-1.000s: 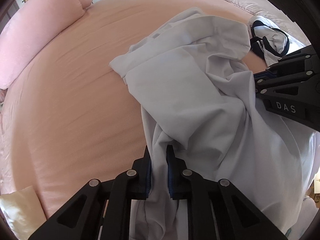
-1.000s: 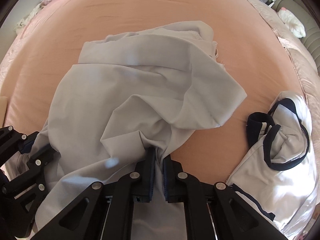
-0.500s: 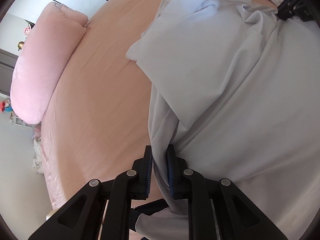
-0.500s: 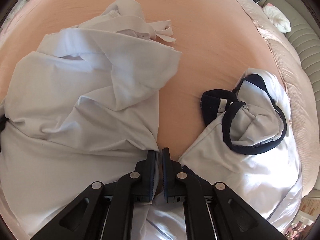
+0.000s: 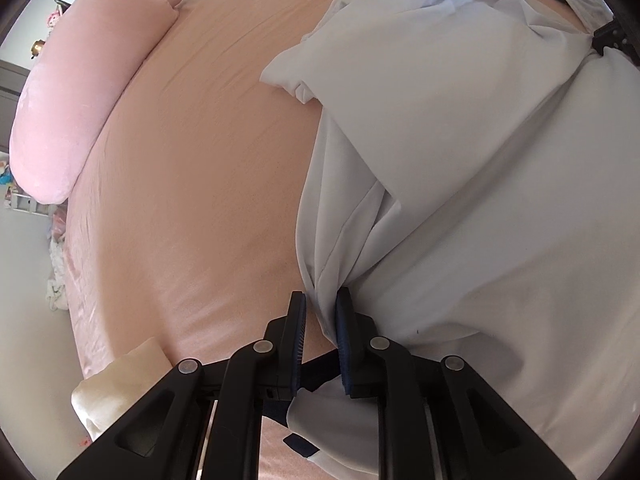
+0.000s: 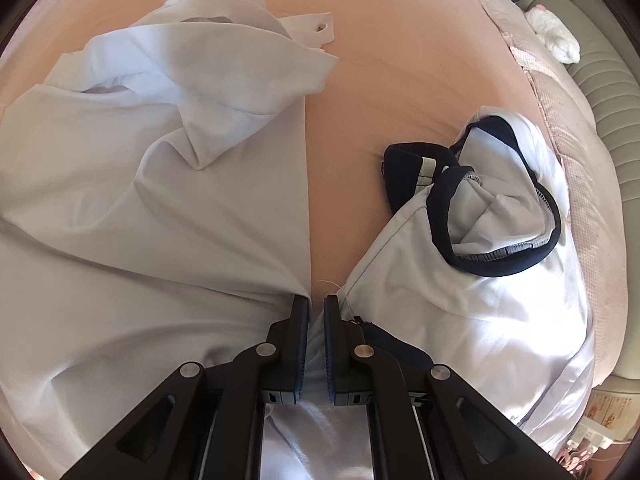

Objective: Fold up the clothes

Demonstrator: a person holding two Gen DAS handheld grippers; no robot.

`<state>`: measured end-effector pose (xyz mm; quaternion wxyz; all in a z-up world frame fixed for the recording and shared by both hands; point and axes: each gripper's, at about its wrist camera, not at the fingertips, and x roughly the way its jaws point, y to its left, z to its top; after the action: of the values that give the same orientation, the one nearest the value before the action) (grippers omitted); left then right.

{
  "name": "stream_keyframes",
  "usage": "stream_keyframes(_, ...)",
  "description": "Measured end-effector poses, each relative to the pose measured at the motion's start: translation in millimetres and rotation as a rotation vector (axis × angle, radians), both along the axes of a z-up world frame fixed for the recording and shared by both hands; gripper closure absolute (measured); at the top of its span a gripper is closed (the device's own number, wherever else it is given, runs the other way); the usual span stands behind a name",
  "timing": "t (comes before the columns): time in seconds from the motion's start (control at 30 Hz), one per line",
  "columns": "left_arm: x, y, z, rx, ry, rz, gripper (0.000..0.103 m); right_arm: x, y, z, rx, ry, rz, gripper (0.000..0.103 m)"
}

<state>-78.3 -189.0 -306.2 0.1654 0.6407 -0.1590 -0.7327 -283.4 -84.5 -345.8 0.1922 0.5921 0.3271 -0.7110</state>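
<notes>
A white garment lies spread over the peach bed sheet. My left gripper is shut on a bunched fold at its left edge, and creases run out from the pads. My right gripper is shut on the garment's other lower corner, with the cloth pulled taut toward it. The far part of the garment is still crumpled, with a loose strap lying on the sheet. In the left wrist view the right gripper shows at the top right edge.
A second white garment with navy trim lies bunched just right of my right gripper. A long pink pillow borders the bed's far left. A cream cloth sits at the near left edge. A quilted pink cover and a ribbed seat lie to the right.
Both grippers moved apart and drew the heaped white garment out flatter and wider. The right gripper now sits beside the navy-trimmed garment. The left view has rolled.
</notes>
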Motion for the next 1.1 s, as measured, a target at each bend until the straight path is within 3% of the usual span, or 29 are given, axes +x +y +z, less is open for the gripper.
stream_keyframes(0.2, 4, 21, 2, -0.064, 0.022, 0.018, 0.088, -9, 9, 3, -0.038, -0.031, -0.015, 0.099)
stream_keyframes(0.33, 6, 46, 10, -0.112, 0.0, -0.041, 0.09, -23, 15, 12, -0.168, -0.109, -0.061, 0.093)
stream_keyframes(0.37, 9, 50, 17, -0.075, 0.019, -0.048, 0.09, -28, 17, 16, -0.216, -0.15, -0.082, 0.093)
stream_keyframes(0.47, 12, 51, 42, 0.162, 0.106, 0.007, 0.09, -39, 19, 31, -0.339, -0.232, -0.098, 0.092)
stream_keyframes(0.53, 12, 43, 56, 0.309, 0.134, 0.095, 0.089, -42, 17, 46, -0.382, -0.218, -0.077, 0.08)
stream_keyframes(0.6, 13, 32, 67, 0.478, 0.161, 0.191, 0.089, -46, 15, 61, -0.407, -0.194, -0.066, 0.039)
stream_keyframes(0.7, 18, 13, 80, 0.732, 0.216, 0.336, 0.088, -50, 7, 82, -0.457, -0.181, -0.055, 0.034)
stream_keyframes(0.77, 20, -5, 84, 0.766, 0.256, 0.369, 0.083, -58, -21, 97, -0.485, -0.189, -0.049, 0.034)
stream_keyframes(0.83, 23, -18, 81, 0.741, 0.264, 0.369, 0.06, -53, -52, 123, -0.487, -0.182, -0.044, 0.034)
stream_keyframes(0.87, 24, -23, 78, 0.722, 0.263, 0.366, 0.044, -56, -55, 122, -0.484, -0.177, -0.036, 0.034)
stream_keyframes(0.9, 17, -48, 74, 0.713, 0.261, 0.363, 0.04, -62, -54, 118, -0.48, -0.172, -0.028, 0.034)
stream_keyframes(0.97, -14, -110, 61, 0.72, 0.259, 0.359, 0.04, -70, -50, 116, -0.472, -0.164, -0.014, 0.034)
stream_keyframes(1.03, -38, -115, 51, 0.739, 0.264, 0.365, 0.04, -69, -54, 109, -0.471, -0.162, -0.001, 0.034)
stream_keyframes(1.1, -37, -119, 56, 0.751, 0.269, 0.385, 0.04, -64, -56, 97, -0.469, -0.155, -0.002, 0.034)
